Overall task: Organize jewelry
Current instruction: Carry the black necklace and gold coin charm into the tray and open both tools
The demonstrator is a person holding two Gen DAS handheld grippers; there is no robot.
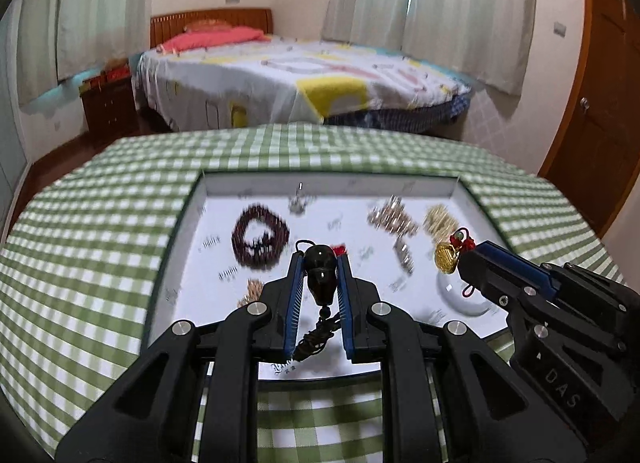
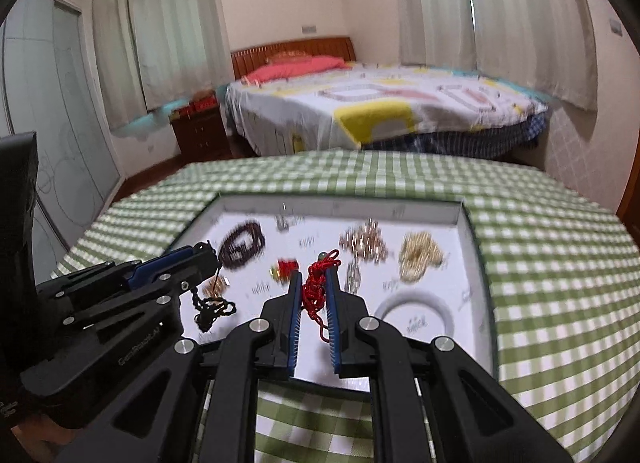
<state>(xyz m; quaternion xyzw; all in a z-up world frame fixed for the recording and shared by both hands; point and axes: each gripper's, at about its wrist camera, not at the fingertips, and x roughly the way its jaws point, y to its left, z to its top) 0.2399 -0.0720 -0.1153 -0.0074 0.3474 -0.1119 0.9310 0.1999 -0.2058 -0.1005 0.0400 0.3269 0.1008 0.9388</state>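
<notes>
Left wrist view: left gripper (image 1: 320, 263) clamped on dark bead pendant (image 1: 319, 278), frame centre, above white tray (image 1: 332, 185). Right gripper (image 2: 314, 279) pinching red cord (image 2: 316, 291). Hard, smooth, likely slippery bead; limp cord, best held near knots.

1. Your left hand-held gripper (image 1: 319, 263) is matt black plastic with ribbed blue pads and bright metal pivot pins; it clamps a glossy black pendant (image 1: 320, 275) on dark braided cord.
2. Your right hand-held gripper (image 2: 313, 279) has the same finish and pinches a red woven cord (image 2: 316, 287); a shiny gold-coloured medallion (image 1: 445, 255) hangs from it.
3. The worktop (image 1: 80, 243) wears a green-and-white checked cloth, soft and matt.
4. The tray (image 1: 332, 183) looks like smooth white card or plastic; which, you cannot tell.
5. Far left in it lies a dark beaded bracelet (image 1: 260, 235); far right, glinting metallic chains (image 1: 394, 217).
6. The white ring (image 2: 416, 315), near right, looks smooth and glossy.
</notes>
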